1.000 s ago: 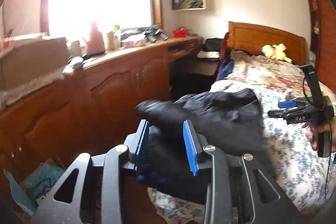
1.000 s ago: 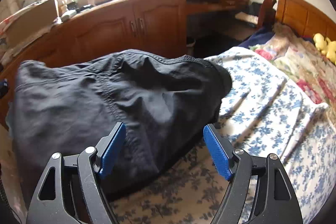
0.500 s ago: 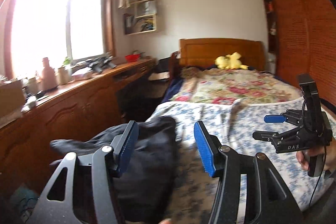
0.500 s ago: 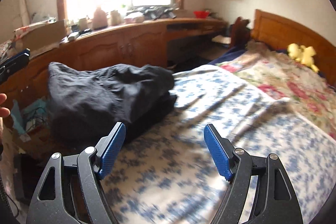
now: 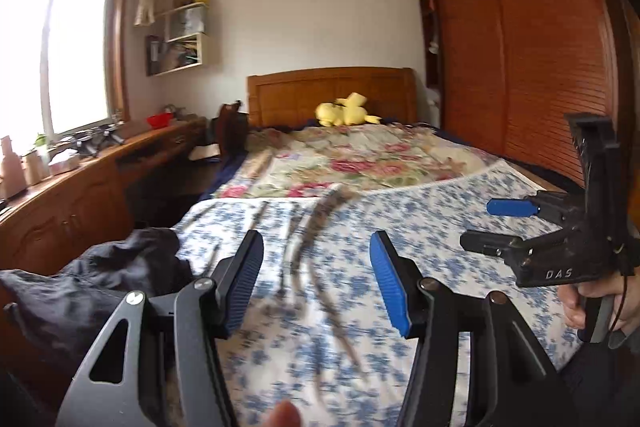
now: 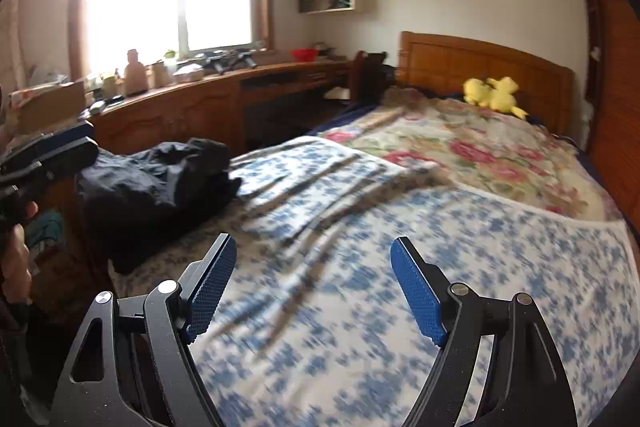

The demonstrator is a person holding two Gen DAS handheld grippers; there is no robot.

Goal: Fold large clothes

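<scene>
A dark, folded garment (image 6: pixel 156 187) lies bunched at the left edge of the bed, on the blue-flowered sheet (image 6: pixel 420 227); in the left wrist view it (image 5: pixel 88 287) sits at the lower left. My left gripper (image 5: pixel 316 283) is open and empty, raised over the sheet to the right of the garment. My right gripper (image 6: pixel 312 291) is open and empty, over the sheet and apart from the garment. The right gripper also shows in the left wrist view (image 5: pixel 500 227), held by a hand at the right.
A flowered quilt (image 6: pixel 480 147) and a yellow plush toy (image 6: pixel 492 95) lie toward the wooden headboard (image 6: pixel 460 63). A long wooden cabinet and desk (image 6: pixel 200 107) with clutter runs under the window on the left. A wardrobe (image 5: pixel 520 67) stands on the right.
Both grippers have pulled back from the dark garment and swung right over the bed. The left gripper's jaws have opened wider. The garment stays at the bed's left edge.
</scene>
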